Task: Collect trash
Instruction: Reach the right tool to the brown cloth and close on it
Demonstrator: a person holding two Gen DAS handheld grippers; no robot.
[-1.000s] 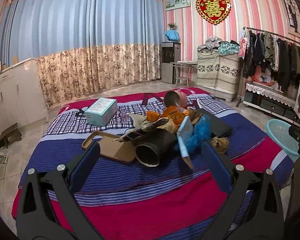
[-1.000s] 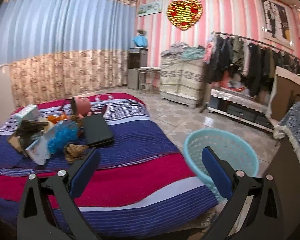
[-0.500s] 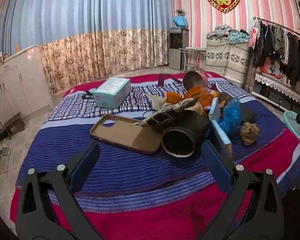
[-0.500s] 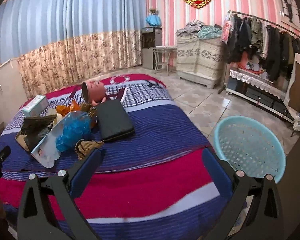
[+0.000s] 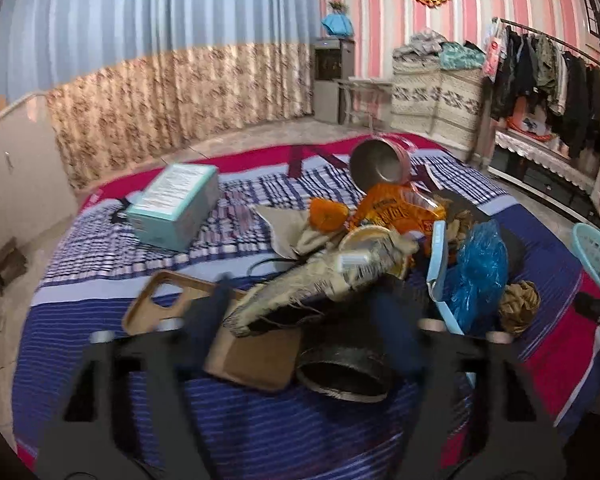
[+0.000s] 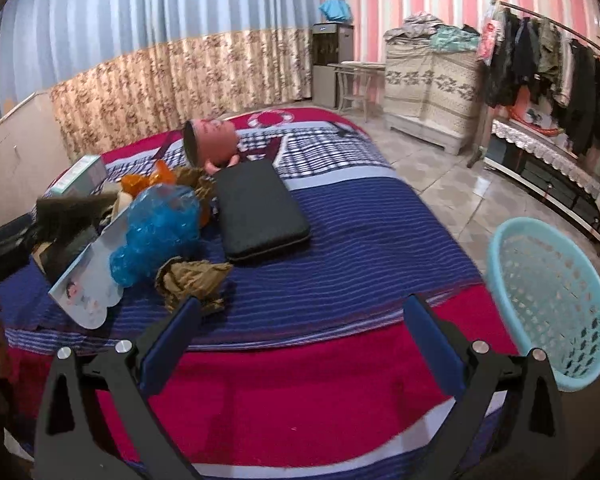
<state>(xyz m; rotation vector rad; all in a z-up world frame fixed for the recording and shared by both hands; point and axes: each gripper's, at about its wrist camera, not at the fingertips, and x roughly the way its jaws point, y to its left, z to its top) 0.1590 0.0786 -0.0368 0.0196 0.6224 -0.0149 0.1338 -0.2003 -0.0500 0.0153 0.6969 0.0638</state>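
Advanced onto the trash pile (image 5: 364, 248) on the bed (image 5: 140, 344), the left gripper (image 5: 304, 332), jaws narrowed but not visibly clamped, brackets a silvery wrapper (image 5: 320, 280); right gripper (image 6: 300, 344) hangs open near the basket (image 6: 556, 300).

Two wrist fisheyes over one bed, both facing the curtained far wall.
Left view sits close above the trash pile (image 5: 364, 264) at frame centre; right view stands farther back, pile (image 6: 140, 232) at left, basket (image 6: 552, 304) at right. Both share the pile.
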